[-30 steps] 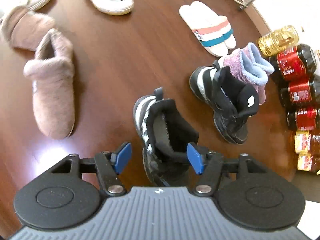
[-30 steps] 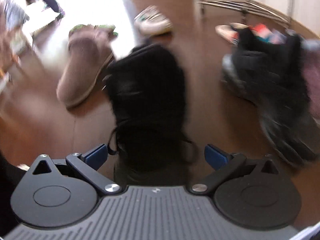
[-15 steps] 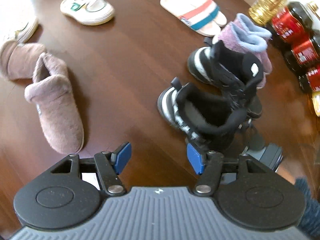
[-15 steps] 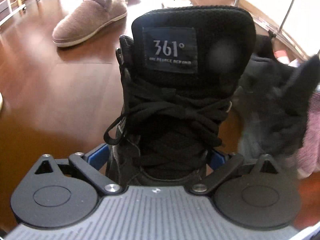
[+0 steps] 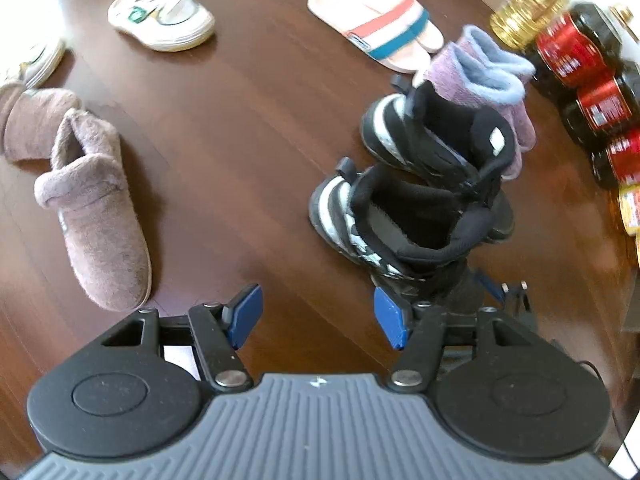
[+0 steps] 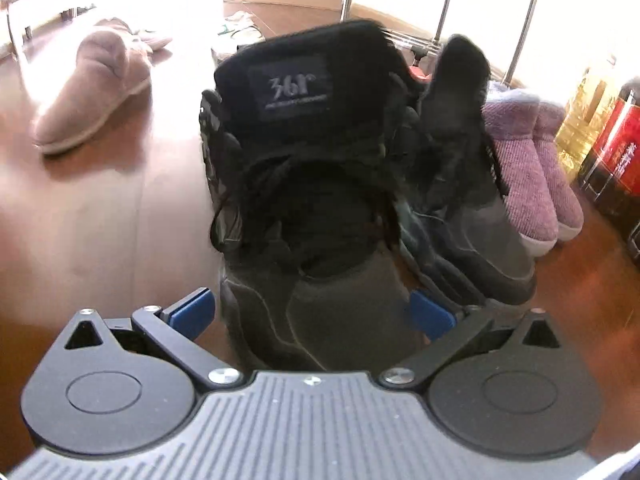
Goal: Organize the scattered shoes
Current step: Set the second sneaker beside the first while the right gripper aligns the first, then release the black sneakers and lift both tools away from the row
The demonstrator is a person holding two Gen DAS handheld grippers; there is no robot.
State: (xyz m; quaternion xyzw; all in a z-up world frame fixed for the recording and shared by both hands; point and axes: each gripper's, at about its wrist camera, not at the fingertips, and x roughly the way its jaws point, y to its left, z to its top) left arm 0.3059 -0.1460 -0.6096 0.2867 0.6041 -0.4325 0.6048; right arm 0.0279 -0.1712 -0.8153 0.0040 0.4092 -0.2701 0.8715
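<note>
Two black high-top shoes stand side by side on the wooden floor, the near one (image 5: 400, 220) close against the far one (image 5: 436, 136). My right gripper (image 6: 312, 312) is open and straddles the toe of the near shoe (image 6: 312, 184). A thin gap shows at its left pad (image 6: 192, 312). Its mate (image 6: 472, 160) stands just to the right. My left gripper (image 5: 316, 316) hangs open over bare floor, left of the near shoe, with nothing between its fingers. Part of the right gripper (image 5: 504, 296) shows behind that shoe's toe.
Purple slippers (image 5: 484, 80) lean behind the far black shoe. Striped slides (image 5: 380, 28), a white sneaker (image 5: 164, 20) and two brown furry slippers (image 5: 96, 216) lie scattered. Oil bottles (image 5: 580, 60) line the right edge. A metal rack (image 6: 444, 12) stands beyond.
The near black shoe has slid right, up against its mate. The left gripper has drawn off the shoe and now frames bare floor. In the right wrist view more of the toe shows.
</note>
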